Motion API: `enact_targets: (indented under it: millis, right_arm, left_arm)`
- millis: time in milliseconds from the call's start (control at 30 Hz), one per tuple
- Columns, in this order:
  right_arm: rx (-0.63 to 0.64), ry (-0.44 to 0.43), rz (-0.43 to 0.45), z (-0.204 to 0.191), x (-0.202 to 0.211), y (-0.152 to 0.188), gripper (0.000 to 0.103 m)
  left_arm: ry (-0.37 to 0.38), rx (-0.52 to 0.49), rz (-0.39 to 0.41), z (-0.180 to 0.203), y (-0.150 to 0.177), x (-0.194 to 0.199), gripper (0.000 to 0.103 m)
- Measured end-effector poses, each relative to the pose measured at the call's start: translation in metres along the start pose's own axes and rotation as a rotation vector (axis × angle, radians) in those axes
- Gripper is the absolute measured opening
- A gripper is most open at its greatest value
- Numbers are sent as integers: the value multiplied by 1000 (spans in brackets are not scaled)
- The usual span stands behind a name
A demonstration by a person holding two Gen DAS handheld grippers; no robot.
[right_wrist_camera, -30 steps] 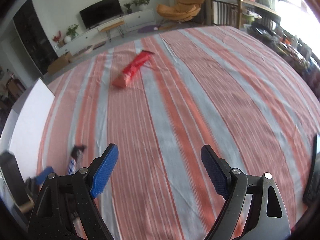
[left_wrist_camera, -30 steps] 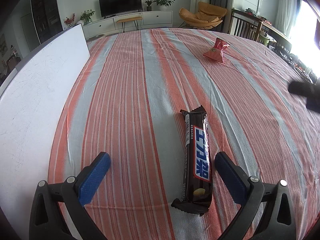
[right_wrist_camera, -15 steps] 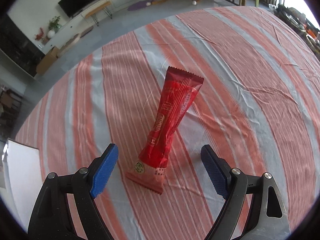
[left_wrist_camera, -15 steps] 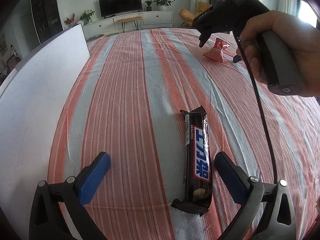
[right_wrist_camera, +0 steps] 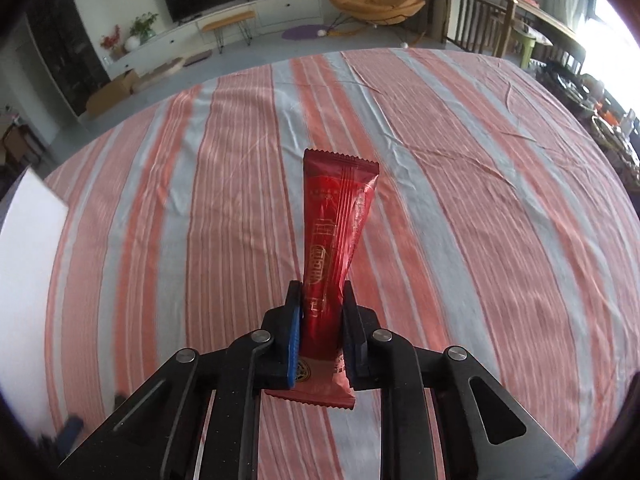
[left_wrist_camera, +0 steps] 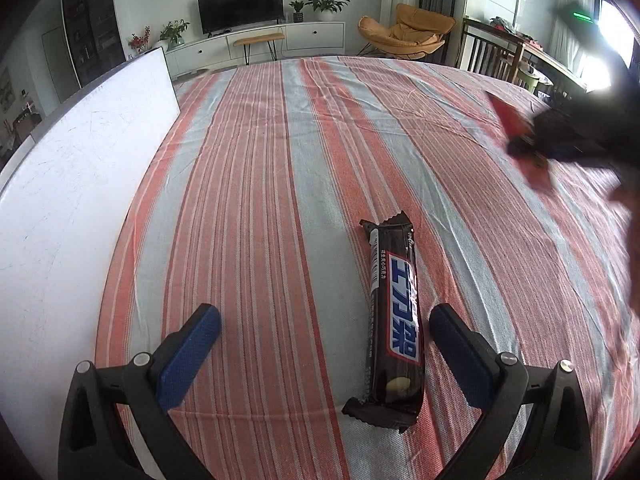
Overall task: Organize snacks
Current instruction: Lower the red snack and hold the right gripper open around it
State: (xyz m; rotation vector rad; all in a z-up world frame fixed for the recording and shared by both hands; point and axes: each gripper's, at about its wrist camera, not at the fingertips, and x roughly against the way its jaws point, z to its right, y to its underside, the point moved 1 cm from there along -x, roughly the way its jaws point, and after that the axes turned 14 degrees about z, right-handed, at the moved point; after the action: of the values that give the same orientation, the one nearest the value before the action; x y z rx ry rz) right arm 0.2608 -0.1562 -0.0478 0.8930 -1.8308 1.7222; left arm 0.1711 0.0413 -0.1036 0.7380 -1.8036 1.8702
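A dark brown chocolate bar (left_wrist_camera: 394,320) with a blue and white label lies lengthwise on the striped cloth, between the fingers of my left gripper (left_wrist_camera: 324,320), nearer the right finger. That gripper stands open and touches nothing. My right gripper (right_wrist_camera: 320,300) is shut on the lower part of a long red snack packet (right_wrist_camera: 334,224), whose free end sticks out forward above the cloth. In the left wrist view the same red packet (left_wrist_camera: 516,128) shows blurred at the far right, held by the dark right gripper (left_wrist_camera: 560,140).
A white board (left_wrist_camera: 76,184) stands along the left side of the table and shows in the right wrist view as the white board (right_wrist_camera: 24,248). The orange and grey striped cloth (left_wrist_camera: 260,200) covers the whole table. Chairs and a TV cabinet stand beyond the far edge.
My right gripper came down over the red packet and shut on it, then carried it off the cloth toward the right. The left gripper and the chocolate bar kept still.
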Motion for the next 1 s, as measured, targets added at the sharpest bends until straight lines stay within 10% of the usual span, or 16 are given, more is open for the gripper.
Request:
enact_targets:
  millis: [333, 367, 433, 1000]
  right_arm:
    - [-34, 5, 61, -7, 82, 123, 24]
    - [-24, 27, 91, -8, 85, 125, 29]
    - [15, 78, 102, -15, 84, 128, 73]
    - [36, 105, 163, -16, 87, 142, 86]
  left_arm:
    - [0, 0, 0, 0, 0, 0, 103]
    - [0, 0, 0, 0, 0, 0, 103]
    - [0, 0, 0, 0, 0, 0, 103]
    - [0, 0, 1, 0, 0, -1, 103]
